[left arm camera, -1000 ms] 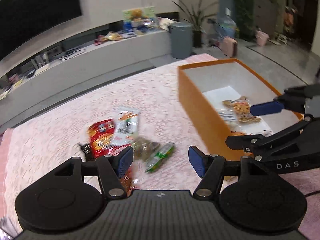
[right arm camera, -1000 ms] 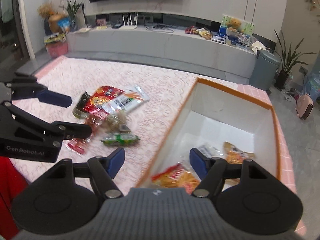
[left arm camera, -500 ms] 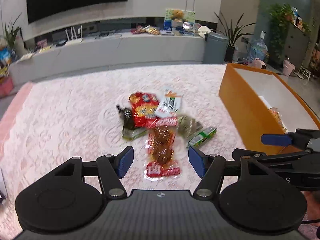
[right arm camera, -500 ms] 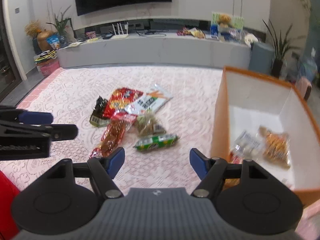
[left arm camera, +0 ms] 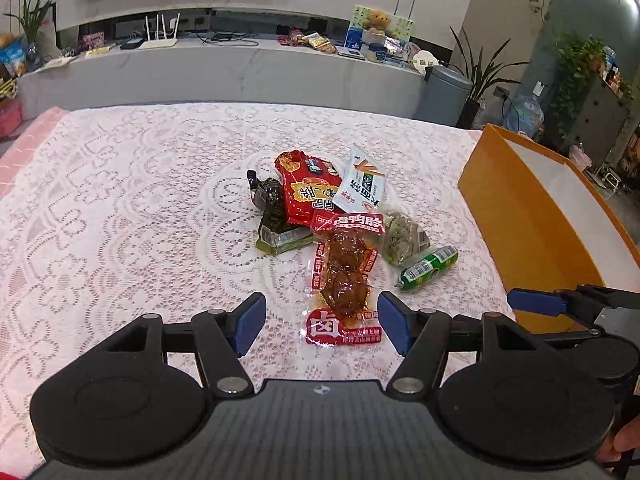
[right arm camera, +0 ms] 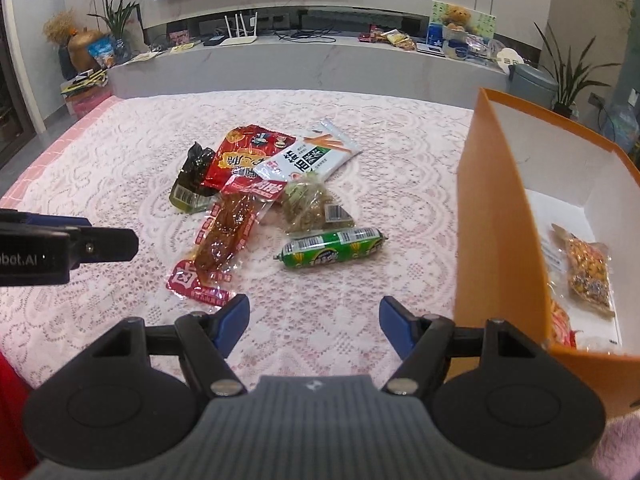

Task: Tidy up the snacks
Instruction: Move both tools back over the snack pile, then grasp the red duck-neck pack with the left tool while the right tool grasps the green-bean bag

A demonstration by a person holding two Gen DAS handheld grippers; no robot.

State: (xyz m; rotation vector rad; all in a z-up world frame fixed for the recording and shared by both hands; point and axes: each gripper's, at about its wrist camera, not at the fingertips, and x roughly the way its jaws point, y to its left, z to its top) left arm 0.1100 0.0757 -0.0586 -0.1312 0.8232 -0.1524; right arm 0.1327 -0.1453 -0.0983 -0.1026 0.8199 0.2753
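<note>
Lace tablecloth (left arm camera: 120,220) bare left of snack pile (left arm camera: 340,224); orange box wall (left arm camera: 524,232) blocks the right side.

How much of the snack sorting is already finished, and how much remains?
Done: the orange box holds at least a peanut packet. In hand: nothing; the left gripper and the right gripper are open and empty. Left: six packets on the lace tablecloth, including the green sausage and the braised-meat packet.

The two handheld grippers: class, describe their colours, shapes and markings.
The left gripper and the right gripper are alike: black linkage fingers tipped with blue pads, round black discs either side, and a ribbed dark grey body. White lettering ending "bot.AI" marks the left gripper's side.
</note>
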